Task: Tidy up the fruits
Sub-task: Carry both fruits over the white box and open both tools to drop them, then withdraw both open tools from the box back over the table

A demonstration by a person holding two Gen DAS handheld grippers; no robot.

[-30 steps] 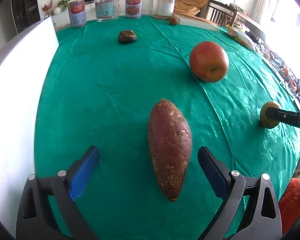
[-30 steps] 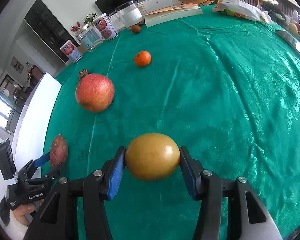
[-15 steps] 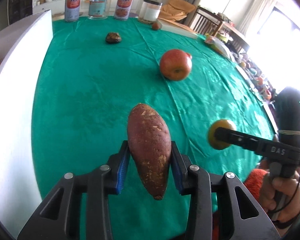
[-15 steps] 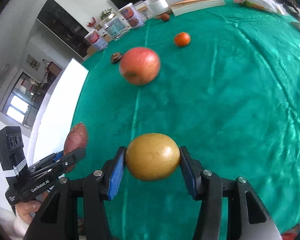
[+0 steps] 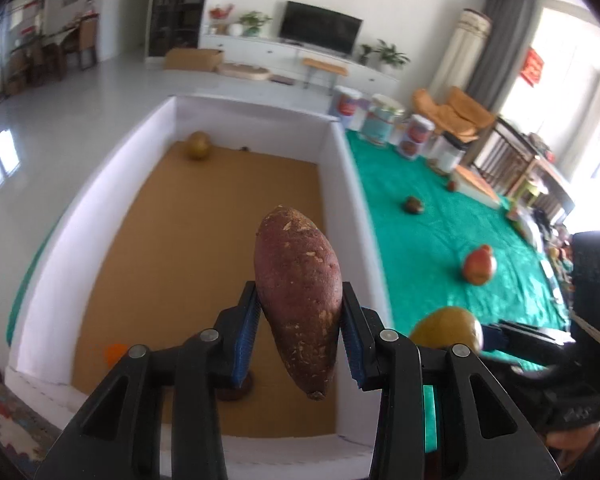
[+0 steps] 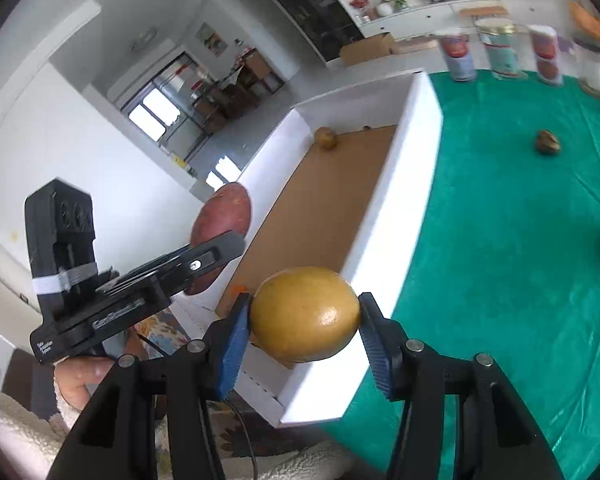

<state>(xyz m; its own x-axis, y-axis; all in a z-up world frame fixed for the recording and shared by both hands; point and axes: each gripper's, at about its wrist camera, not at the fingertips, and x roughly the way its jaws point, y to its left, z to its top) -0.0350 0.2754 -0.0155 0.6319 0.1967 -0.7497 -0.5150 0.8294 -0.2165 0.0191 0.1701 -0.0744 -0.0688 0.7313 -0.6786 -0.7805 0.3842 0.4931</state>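
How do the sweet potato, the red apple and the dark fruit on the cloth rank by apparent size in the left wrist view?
1. Sweet potato, held nearest the camera, so its lead is exaggerated.
2. Red apple.
3. Dark fruit, farthest away.

Two grippers, each clamped on one item: the left gripper (image 5: 300, 328) pinches one sweet potato (image 5: 298, 296), the right gripper (image 6: 306, 334) one yellow fruit (image 6: 305, 314). Ahead of the left tongs sits one white box (image 5: 340, 184) holding one round brown fruit (image 5: 198, 145) and one small orange fruit (image 5: 115, 354). To their right: one red apple (image 5: 478, 266), one dark fruit (image 5: 414, 205), three tins (image 5: 378, 120).
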